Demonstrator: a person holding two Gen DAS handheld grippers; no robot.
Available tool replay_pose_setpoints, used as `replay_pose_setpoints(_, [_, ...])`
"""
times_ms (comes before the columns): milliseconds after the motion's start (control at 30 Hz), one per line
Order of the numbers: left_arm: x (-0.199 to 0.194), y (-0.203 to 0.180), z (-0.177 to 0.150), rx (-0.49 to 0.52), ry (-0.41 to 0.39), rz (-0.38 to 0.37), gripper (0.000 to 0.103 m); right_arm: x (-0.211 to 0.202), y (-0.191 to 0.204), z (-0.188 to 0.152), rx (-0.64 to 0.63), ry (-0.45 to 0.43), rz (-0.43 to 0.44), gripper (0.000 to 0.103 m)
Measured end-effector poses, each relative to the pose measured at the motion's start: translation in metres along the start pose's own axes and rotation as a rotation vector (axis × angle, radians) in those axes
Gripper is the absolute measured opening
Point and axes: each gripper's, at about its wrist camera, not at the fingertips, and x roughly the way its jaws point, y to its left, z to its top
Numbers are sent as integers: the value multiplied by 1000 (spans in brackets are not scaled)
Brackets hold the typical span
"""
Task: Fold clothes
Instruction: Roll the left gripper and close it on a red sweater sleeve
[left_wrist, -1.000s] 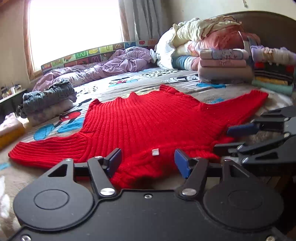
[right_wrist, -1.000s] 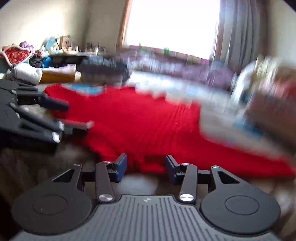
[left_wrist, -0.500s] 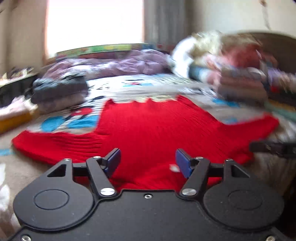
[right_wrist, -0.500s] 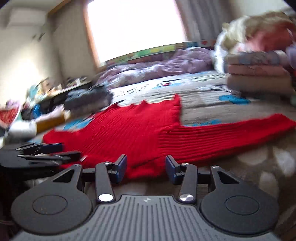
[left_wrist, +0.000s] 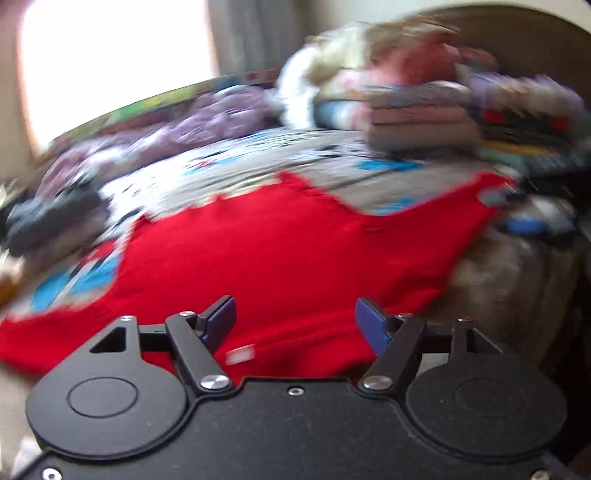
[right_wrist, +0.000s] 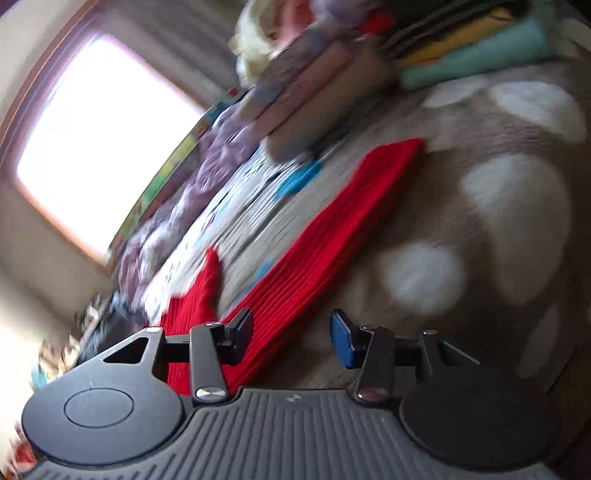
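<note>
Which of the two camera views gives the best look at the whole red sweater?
The left wrist view: the red sweater lies spread across the bed with body and both sleeves visible, though blurred. The right wrist view is tilted and shows mainly one long sleeve and a bit of the body.

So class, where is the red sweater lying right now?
The red sweater lies spread flat on the bed, in front of both open grippers; in the left wrist view, folded stacks sit beyond it to the right.
</note>
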Motion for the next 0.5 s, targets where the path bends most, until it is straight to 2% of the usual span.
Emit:
replay_pose_setpoints(100, [10,-41,4,157,-22,-26,71,-2,-19,14,71,-35,0,47])
replay_pose_setpoints(200, [25,-74,5,296,-34,-9,71,-2,-40,28,151,-64,12,47])
replay_pose_setpoints(500, [67,-136,27,548,-76,75,70,3,-77,59,284,-70,68,48])
